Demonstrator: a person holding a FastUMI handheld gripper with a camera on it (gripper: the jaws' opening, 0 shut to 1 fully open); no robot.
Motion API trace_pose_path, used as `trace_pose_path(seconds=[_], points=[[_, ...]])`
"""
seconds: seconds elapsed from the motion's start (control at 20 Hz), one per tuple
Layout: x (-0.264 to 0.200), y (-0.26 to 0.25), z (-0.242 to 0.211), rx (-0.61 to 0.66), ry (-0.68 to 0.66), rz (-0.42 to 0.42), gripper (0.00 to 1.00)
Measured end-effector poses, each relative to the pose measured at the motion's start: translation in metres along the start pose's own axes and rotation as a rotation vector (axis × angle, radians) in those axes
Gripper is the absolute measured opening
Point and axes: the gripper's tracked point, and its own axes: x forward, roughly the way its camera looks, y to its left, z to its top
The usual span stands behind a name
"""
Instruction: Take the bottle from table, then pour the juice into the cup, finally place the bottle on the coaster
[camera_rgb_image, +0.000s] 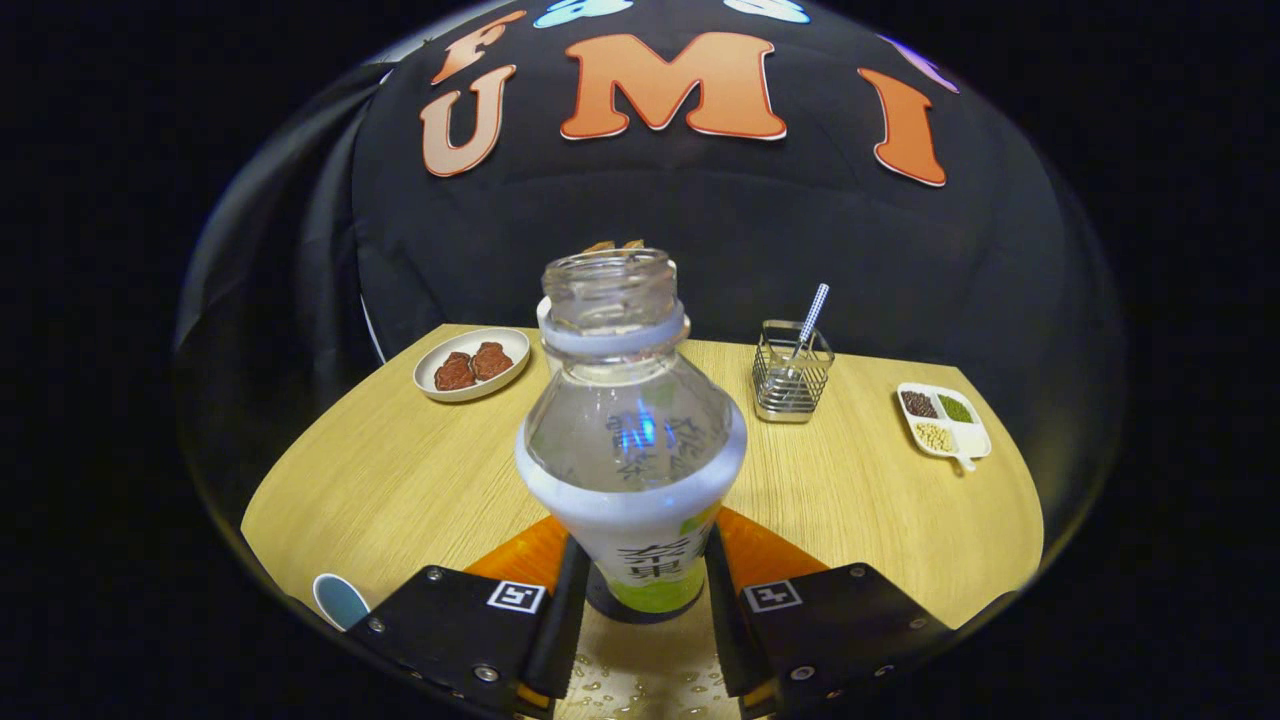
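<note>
An uncapped clear bottle (637, 430) with a white and green label stands upright between my fingers. My gripper (645, 585) is shut on its lower part, one finger pressing each side. Under the bottle lies an orange coaster (525, 553), showing on both sides of the fingers; a dark round base sits right below the bottle. Whether the bottle rests on it or hangs just above, I cannot tell. Just beyond the bottle's neck a white cup (544, 312) peeks out, mostly hidden.
On the wooden table (400, 470) a white plate with brown pieces (471, 364) sits far left. A wire holder with a straw (793, 380) and a sectioned dish of grains (943, 420) stand far right. Droplets (640, 690) lie between my fingers; a blue-white object (340, 600) is near left.
</note>
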Motion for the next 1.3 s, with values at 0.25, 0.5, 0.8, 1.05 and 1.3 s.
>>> trace_pose_path(seconds=[0.25, 0.5, 0.8, 1.05, 1.3], points=[[0.01, 0.003, -0.016, 0.013, 0.011, 0.016, 0.57], [0.011, 0.005, -0.025, 0.008, 0.022, 0.027, 0.63], [-0.01, 0.001, -0.019, 0.015, 0.011, 0.009, 0.76], [-0.065, -0.005, 0.006, 0.059, -0.058, 0.01, 0.89], [-0.135, -0.028, 0.053, 0.041, -0.17, -0.045, 0.97]])
